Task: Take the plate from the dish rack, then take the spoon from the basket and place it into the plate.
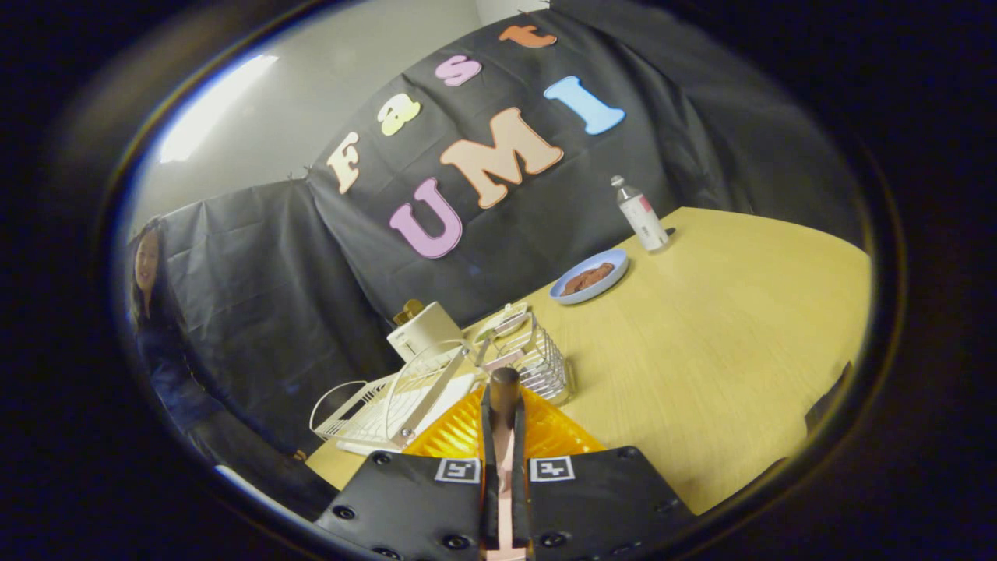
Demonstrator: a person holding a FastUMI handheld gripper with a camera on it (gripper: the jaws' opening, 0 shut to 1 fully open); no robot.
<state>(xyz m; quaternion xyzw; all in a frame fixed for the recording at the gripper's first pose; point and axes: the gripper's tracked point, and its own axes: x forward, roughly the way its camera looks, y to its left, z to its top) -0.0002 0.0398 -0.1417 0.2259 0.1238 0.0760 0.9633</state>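
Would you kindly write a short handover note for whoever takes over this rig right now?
Claw: shut on the spoon, whose dark rounded end sticks out past the fingertips.
Things: dish rack and wire basket lie just ahead of the fingers. The blue plate lies flat on the table beyond the basket, with something brown in it.
Done: plate out of the rack, spoon out of the basket.
Left: carry the spoon to the plate and release it there.
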